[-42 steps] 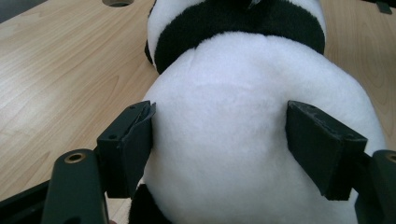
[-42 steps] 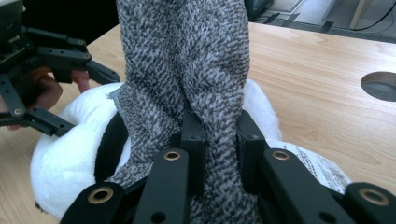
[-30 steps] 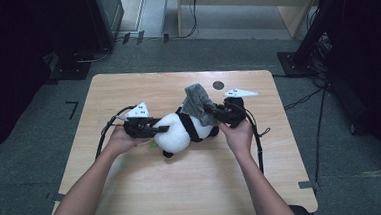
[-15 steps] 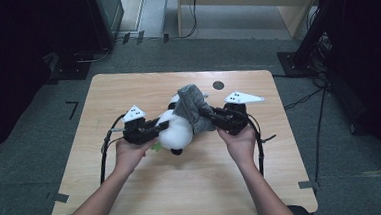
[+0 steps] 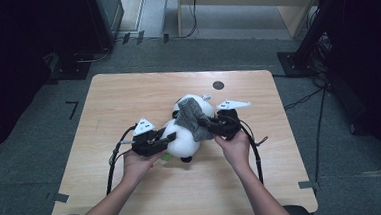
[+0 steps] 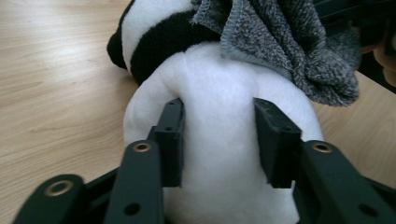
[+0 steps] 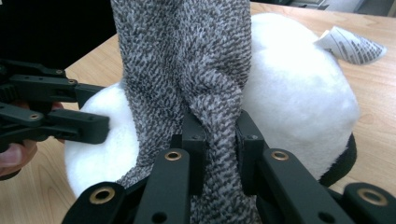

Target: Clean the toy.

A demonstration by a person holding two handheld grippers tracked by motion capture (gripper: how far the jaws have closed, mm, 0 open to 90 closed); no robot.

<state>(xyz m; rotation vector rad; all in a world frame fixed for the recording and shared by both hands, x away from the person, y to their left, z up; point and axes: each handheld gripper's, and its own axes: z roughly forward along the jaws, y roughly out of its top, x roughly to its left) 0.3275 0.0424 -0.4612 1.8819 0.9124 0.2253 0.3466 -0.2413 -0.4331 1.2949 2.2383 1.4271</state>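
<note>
Nearest the table's front edge, both forearms come in low and angle inward, the left one slanting up from the left corner, the right one running nearly straight ahead. The left hand [image 5: 138, 163] wraps the body of the left gripper [image 5: 161, 143] from below and behind, pointing it level toward the middle. Its jaws have just been opening; in the left gripper view the pads [image 6: 173, 135] sit on either side of a bulge of white plush and press into it, so it grips the panda toy [image 5: 183, 140] by its rump. The right hand [image 5: 236, 147] holds the right gripper [image 5: 205, 124] level too, aimed leftward at the other tool. In the right gripper view its jaws are pinched tight on a fold of the grey knitted cloth [image 7: 196, 79], which is bunched between the pads.

The panda toy lies on its side at the middle of the wooden table [image 5: 127, 96], between the two tools, with the cloth draped over its back. A paper tag [image 7: 350, 44] sticks out from its far end. Beyond it, near the far edge, there is a small dark round mark [image 5: 218, 84].
</note>
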